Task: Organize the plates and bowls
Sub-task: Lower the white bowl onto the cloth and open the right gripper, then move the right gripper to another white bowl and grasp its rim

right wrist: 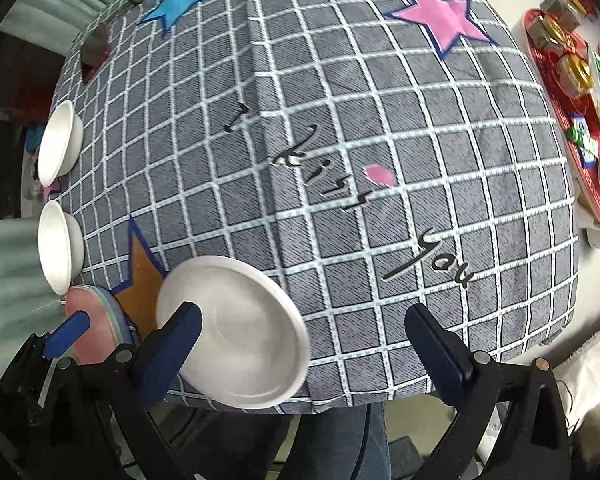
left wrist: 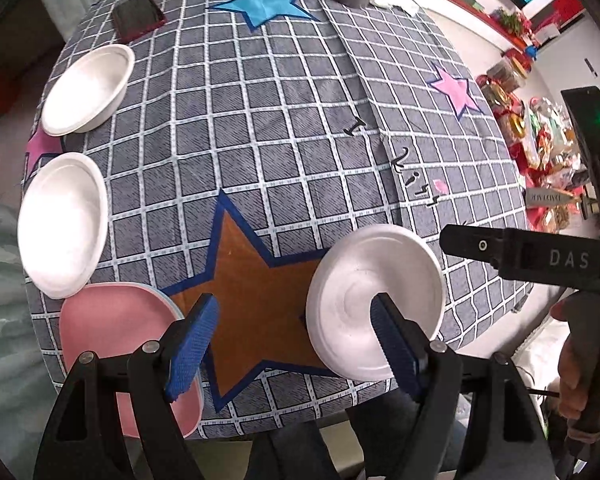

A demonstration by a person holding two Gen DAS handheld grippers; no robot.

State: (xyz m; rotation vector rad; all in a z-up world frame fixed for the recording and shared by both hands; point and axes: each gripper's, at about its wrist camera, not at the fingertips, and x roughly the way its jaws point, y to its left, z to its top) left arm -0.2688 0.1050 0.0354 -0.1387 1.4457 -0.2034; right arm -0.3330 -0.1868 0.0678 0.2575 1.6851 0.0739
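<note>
I take the brown star [left wrist: 252, 292] on the checked tablecloth [left wrist: 284, 128] as my landmark, and nearly everything I care about sits around it. The white plate [left wrist: 374, 300] lies flat just to the star's right, close to the near edge of the table, and part of its rim looks to overhang that edge in the right wrist view. My left gripper [left wrist: 288, 348] hangs over the star with its jaws apart and nothing between them; its right pad [left wrist: 392, 350] crosses in front of the plate's near rim, though I cannot tell whether it touches. My right gripper [right wrist: 300, 354] has its jaws spread very wide, also empty, with the plate showing just inside its left finger [right wrist: 168, 356]. Both hands are close to the plate; I judge the left the better placed if it goes toward the stack. To the star's left, by the near corner, lies the pink plate [left wrist: 116, 320], with other coloured rims under it. Beyond that, along the left edge, stand two white bowls, the nearer bowl [left wrist: 62, 224] touching the pink plate's far rim and the farther bowl [left wrist: 88, 90] a little apart. The plate is round, so no axis matters; the rim is the only hold. The cloth beyond the star is open, so there is ample room to lift and carry leftward.
</note>
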